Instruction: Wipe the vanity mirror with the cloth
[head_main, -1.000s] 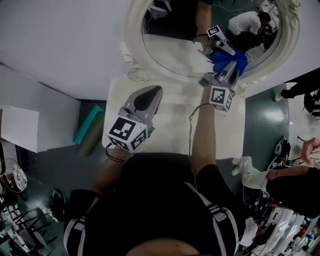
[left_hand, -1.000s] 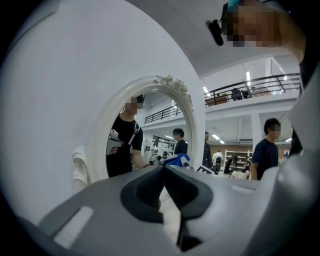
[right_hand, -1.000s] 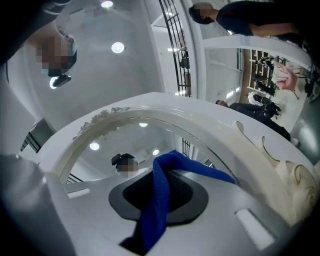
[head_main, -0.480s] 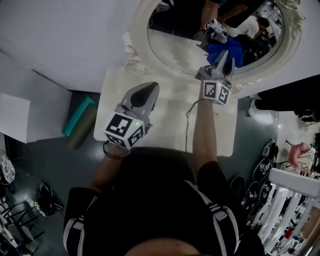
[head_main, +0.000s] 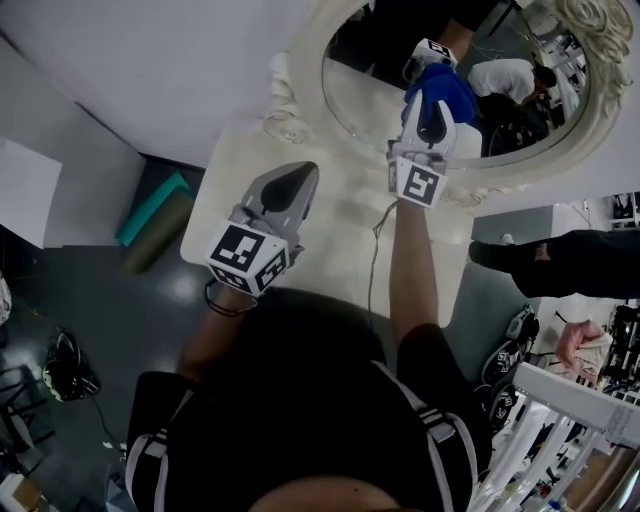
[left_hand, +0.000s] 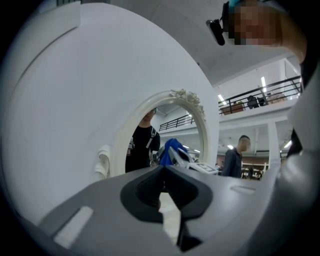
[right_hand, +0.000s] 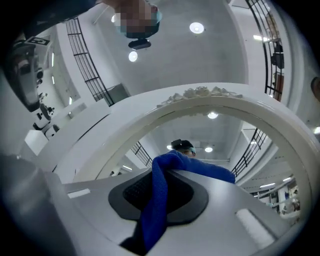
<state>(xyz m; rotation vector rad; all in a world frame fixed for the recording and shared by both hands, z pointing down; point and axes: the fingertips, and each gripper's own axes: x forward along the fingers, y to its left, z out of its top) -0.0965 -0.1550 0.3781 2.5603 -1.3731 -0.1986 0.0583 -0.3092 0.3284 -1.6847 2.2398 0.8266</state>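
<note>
The right gripper (head_main: 432, 112) pinches a blue cloth (head_main: 446, 88), reaching over the white vanity top (head_main: 335, 250) to the oval vanity mirror (head_main: 365, 85). In the head view the cloth bunches over the jaw tips at the lower glass, meeting its own reflection. Only the right gripper view shows the cloth (right_hand: 156, 200) running down between the dark jaw pads, a nubby, deep-blue fabric. The left gripper (head_main: 298, 186) hovers over the vanity top with its jaws pressed together on nothing. Its own view shows the mirror (left_hand: 172, 127) upright, with a carved crest on the white frame. Each gripper carries black-and-white square markers.
</note>
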